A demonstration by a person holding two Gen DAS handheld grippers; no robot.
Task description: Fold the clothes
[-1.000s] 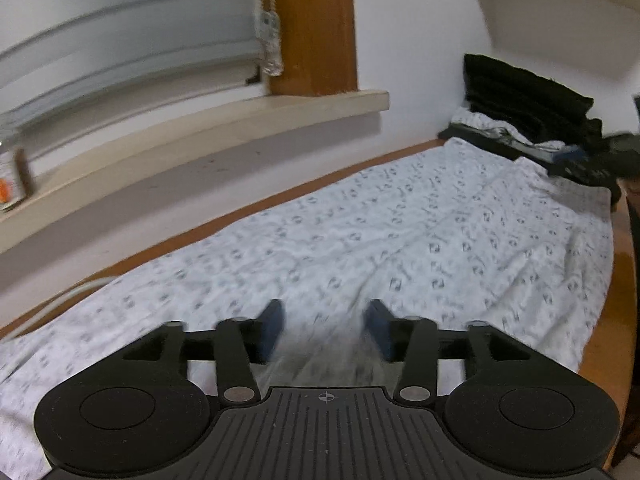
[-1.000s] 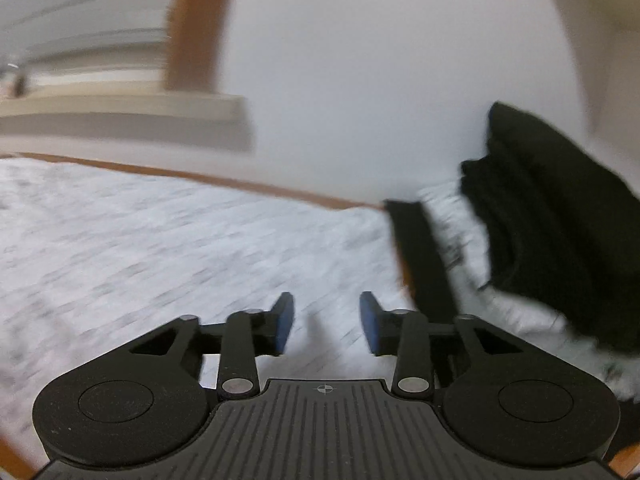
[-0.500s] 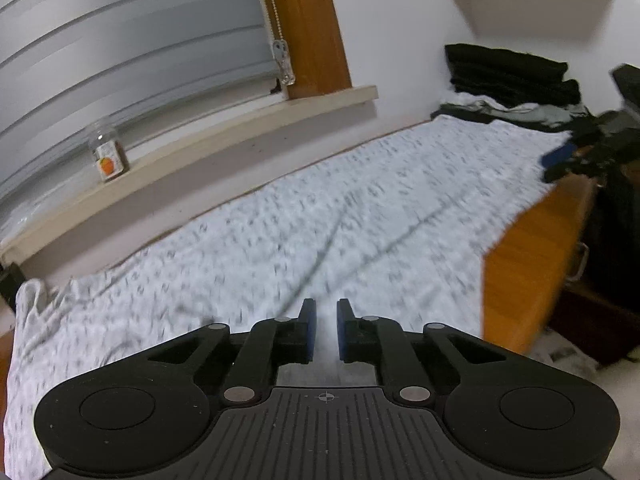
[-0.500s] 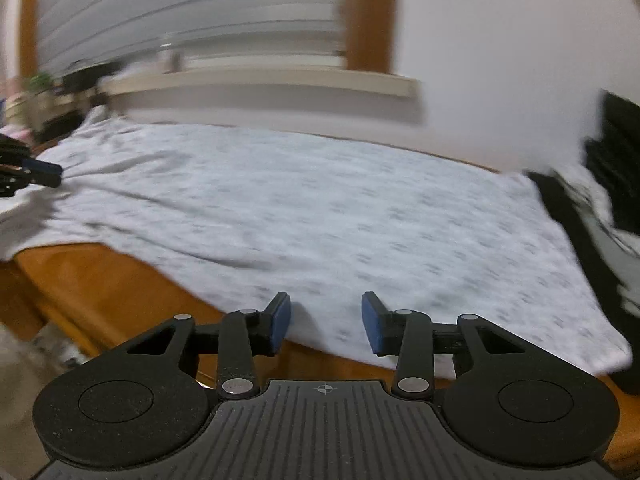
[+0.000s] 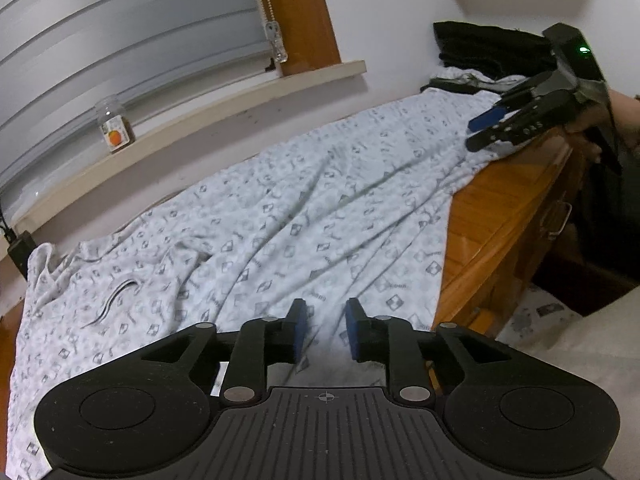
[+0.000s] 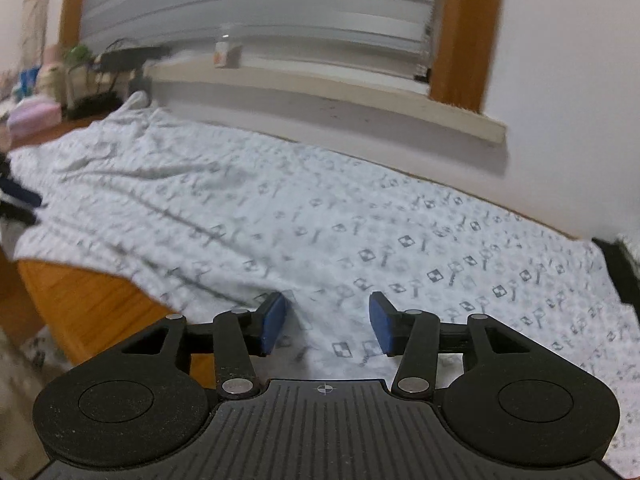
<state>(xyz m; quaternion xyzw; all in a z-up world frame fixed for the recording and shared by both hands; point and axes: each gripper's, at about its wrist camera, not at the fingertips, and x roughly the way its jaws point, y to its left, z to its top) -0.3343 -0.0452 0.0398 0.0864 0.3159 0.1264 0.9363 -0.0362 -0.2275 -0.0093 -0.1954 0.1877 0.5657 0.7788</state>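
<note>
Patterned white garment (image 5: 304, 216), printed with small grey diamond-and-key motifs, spread flat across the wooden desk (image 5: 500, 204), covering most of the top; wrinkled, long creases running lengthwise. One end lies bunched near the far left corner of the desk in the left wrist view, a dark striped tag or trim (image 5: 116, 300) showing there. Near edge of the garment hangs a little over the front edge of the desk. Left gripper (image 5: 326, 330) at the front edge, blue pads narrowly apart, fabric visible in the gap between them but not clamped as far as can be seen. Right gripper (image 6: 328, 322) low over the garment near the front edge, jaws wide, nothing between the pads; this view is motion-blurred. From the left wrist view the right gripper shows at the far right corner of the desk, held by a person's hand (image 5: 588, 128), its fingers apart over the cloth edge. Folded black clothes (image 5: 492, 48) stacked at the far end against the wall, a lighter item under them. Windowsill (image 5: 224, 104) behind the desk carries a small clear jar (image 5: 114, 124) with an orange label; blinds (image 5: 132, 32) lowered, cord pull hanging beside the wooden frame. Drawer handle (image 5: 560, 220) on the desk front.
</note>
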